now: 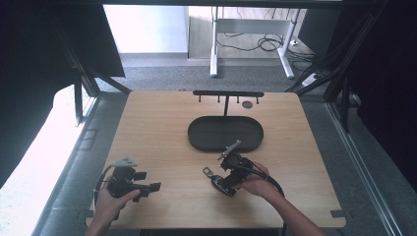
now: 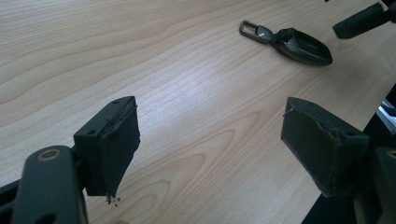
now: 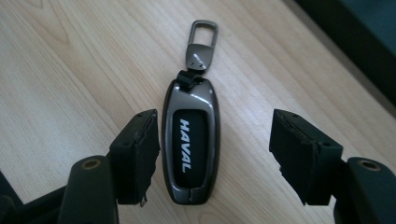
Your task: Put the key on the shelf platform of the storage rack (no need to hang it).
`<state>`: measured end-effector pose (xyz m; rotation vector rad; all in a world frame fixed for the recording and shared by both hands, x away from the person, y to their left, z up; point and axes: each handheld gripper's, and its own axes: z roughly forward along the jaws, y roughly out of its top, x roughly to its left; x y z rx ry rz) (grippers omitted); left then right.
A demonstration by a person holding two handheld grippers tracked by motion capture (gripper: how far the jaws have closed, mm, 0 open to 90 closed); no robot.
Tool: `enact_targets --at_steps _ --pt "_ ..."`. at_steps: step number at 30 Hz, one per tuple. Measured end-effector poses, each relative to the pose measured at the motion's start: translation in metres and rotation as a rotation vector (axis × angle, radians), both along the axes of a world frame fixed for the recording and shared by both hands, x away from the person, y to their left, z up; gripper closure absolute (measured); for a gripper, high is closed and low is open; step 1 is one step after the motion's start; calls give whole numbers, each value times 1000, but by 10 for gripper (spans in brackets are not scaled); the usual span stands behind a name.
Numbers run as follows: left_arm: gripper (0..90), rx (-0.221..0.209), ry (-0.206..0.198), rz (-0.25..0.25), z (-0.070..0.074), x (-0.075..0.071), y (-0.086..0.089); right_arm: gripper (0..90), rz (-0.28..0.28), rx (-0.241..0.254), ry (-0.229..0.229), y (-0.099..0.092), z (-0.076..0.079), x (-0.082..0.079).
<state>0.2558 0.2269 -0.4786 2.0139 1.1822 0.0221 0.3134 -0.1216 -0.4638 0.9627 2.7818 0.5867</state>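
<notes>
Centrally, my right claw [image 3: 212, 163] stands half open over a dark key fob [image 3: 190, 144] marked HAVAL; the fob lies flat on the light wooden surface [image 1: 162, 128] between the two jaws, close beside one and apart from the other, with neither pad pressing on it. Its metal clip [image 3: 201, 39] points away from the claw. From the high view, the fob [image 1: 216, 179] sits near the surface's near edge, right of the middle, and my right claw [image 1: 227, 178] hovers just over it. My left claw [image 2: 210, 149] is wide open and holds nothing; it rests by the near left corner [image 1: 129, 179], well apart from the fob. A black oval tray [image 1: 196, 140] lies toward the far edge, with a black hook rack [image 1: 227, 93] standing behind it. Beyond the surface: grey carpet [image 1: 162, 73], white desk legs [image 1: 214, 59], trailing cables [image 1: 265, 43]. Dark curtains [image 1: 29, 59] flank both sides.
</notes>
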Motion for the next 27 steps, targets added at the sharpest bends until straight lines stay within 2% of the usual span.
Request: enact_targets --at_steps 7,27 --pt "198 2 1 -3 0 0 0 334 16 -49 30 10 -16 0" --pt "195 -1 3 -3 0 1 1 359 34 -106 72 23 -40 7"
